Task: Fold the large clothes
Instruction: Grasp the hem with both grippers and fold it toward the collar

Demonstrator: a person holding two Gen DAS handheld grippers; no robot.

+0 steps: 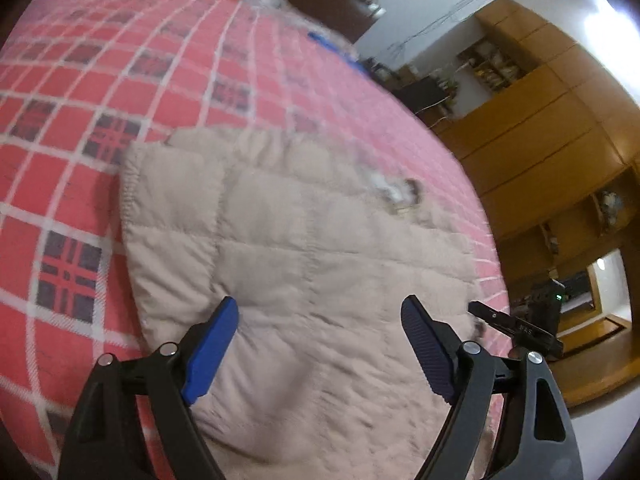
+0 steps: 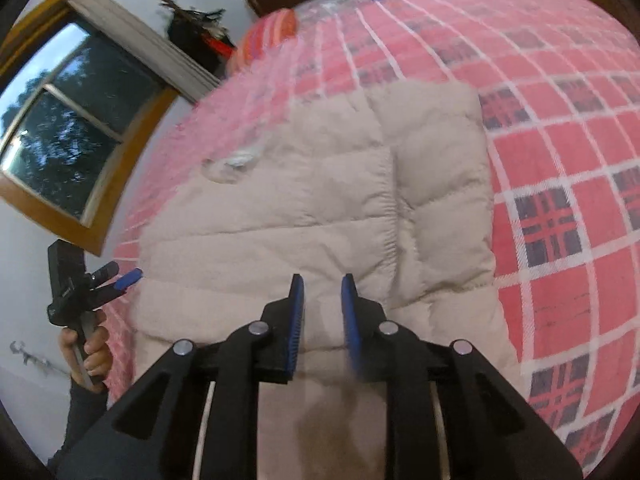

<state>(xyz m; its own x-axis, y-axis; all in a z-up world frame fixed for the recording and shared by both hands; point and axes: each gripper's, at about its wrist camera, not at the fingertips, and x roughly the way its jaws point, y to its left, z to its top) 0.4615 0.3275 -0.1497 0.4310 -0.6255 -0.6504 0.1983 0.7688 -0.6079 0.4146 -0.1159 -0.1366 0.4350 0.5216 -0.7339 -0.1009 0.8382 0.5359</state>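
The beige quilted padded jacket (image 1: pixel 304 264) lies flat on the bed, on top of the red plaid bedspread with white lines and dark checked squares (image 1: pixel 72 92). It already looks partly folded: a panel with a ribbed, elasticated hem (image 2: pixel 390 216) lies over the body of the jacket, and a small pale label or fitting (image 2: pixel 236 162) shows near the jacket's far end; blur hides what it is.

Handling, as judged: the padding makes the jacket light for its bulk, soft and compressible, with no stiffness to hold a crease. It will probably spring back after folding. The shell fabric may be somewhat slippery, so a shallow pinch could slide off. Take hold at a stitched seam or at the ribbed hem, where the layers are thin enough to grip fully.

The left gripper (image 1: pixel 320 344) hovers over the near part of the jacket with its blue-padded jaws wide apart, holding nothing. The right gripper (image 2: pixel 322 312) is above the jacket's near edge, its jaws narrowed to a small gap with nothing between them.

Beyond the jacket, a striped orange pillow (image 2: pixel 272 34) sits at the head of the bed.
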